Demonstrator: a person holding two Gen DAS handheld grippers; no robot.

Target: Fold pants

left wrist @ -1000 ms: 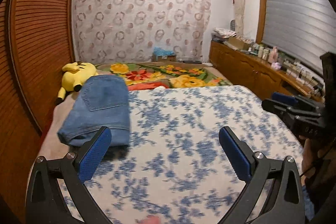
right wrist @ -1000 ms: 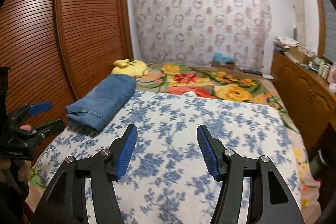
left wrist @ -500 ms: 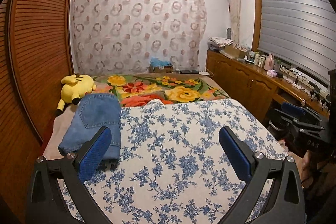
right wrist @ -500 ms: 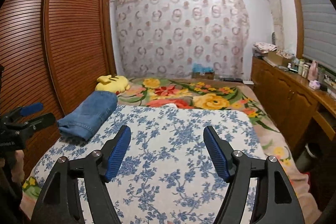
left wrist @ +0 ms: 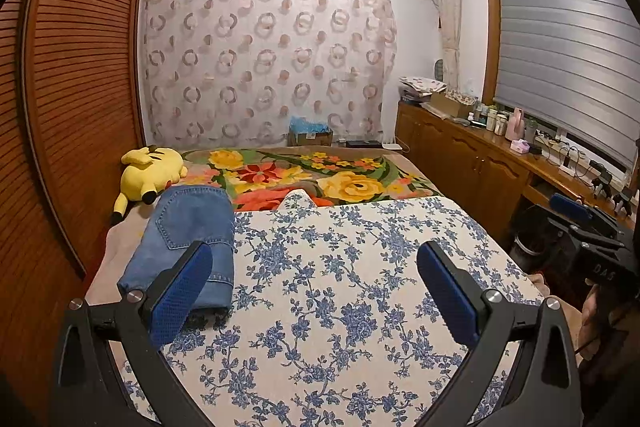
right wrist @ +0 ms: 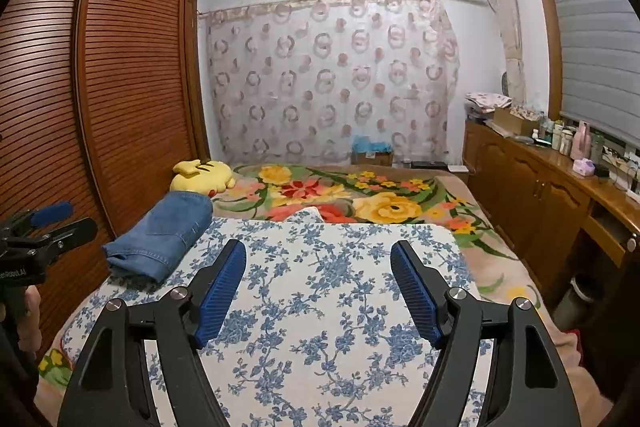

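Observation:
The blue jeans (left wrist: pixel 188 239) lie folded into a thick bundle on the left side of the bed, back pocket up; in the right wrist view the jeans (right wrist: pixel 164 239) sit left of the fingers. My left gripper (left wrist: pixel 314 251) hovers open above the blue-flowered bedspread (left wrist: pixel 352 307), its left finger (left wrist: pixel 180 295) overlapping the bundle's near end in the picture, apart from it. My right gripper (right wrist: pixel 318 247) is open over the bedspread (right wrist: pixel 320 307), with nothing between its pads. Each gripper shows at the edge of the other's view, held in a hand.
A yellow plush toy (left wrist: pixel 150 171) lies behind the jeans, beside a bright flowered blanket (left wrist: pixel 320 175). A slatted wooden wardrobe (left wrist: pixel 80 87) runs close along the bed's left. A wooden sideboard (left wrist: pixel 480 167) with bottles stands on the right.
Both grippers rose and drew back from the bed, so more of the room shows. The right jaws spread wider. The jeans stayed put.

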